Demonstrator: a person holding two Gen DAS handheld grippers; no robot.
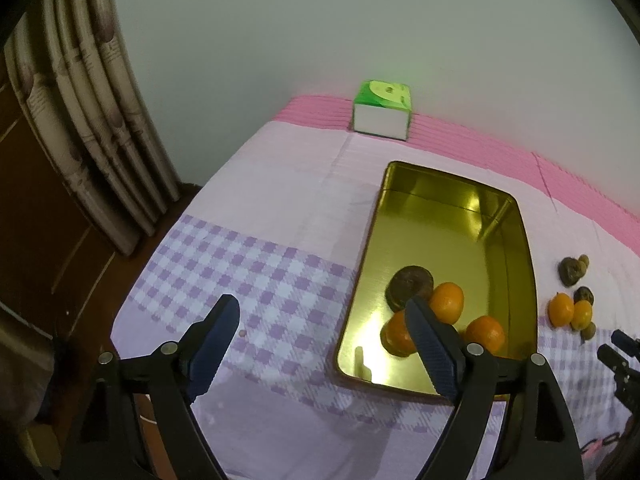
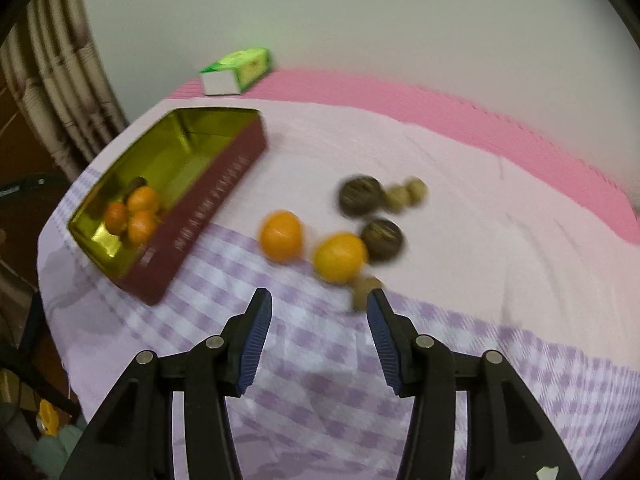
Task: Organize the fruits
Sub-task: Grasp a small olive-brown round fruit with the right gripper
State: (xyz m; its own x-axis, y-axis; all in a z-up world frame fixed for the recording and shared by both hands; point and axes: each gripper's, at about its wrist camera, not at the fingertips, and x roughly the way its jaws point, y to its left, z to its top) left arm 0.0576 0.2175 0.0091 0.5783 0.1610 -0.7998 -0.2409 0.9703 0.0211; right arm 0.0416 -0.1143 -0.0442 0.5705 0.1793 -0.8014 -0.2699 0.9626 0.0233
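Left wrist view: the left gripper (image 1: 322,322) is standing wide open, holding nothing, with checked tablecloth (image 1: 248,256) showing between the jaws. The gold-lined tin (image 1: 520,264) is lying ahead of the right-hand jaw, which is overlapping it. Inside it, three oranges (image 1: 486,332) and one dark round fruit (image 1: 410,280) are sitting close to that jaw's tip. Further to the right of the jaws, two loose oranges (image 1: 560,310) and several dark fruits (image 1: 570,272) are resting on the cloth. A green tissue box (image 1: 382,110) is standing well ahead.

Right wrist view, blurred: the right gripper (image 2: 320,306) is standing partly open and empty. A small brownish fruit (image 2: 362,290) is lying just beside the right-hand jaw's tip; contact cannot be judged. Two oranges (image 2: 340,256) and two dark fruits (image 2: 382,238) are lying ahead of the jaws, with small pale ones (image 2: 406,196) beyond. The tin (image 2: 216,188) is sitting ahead and left of the jaws.
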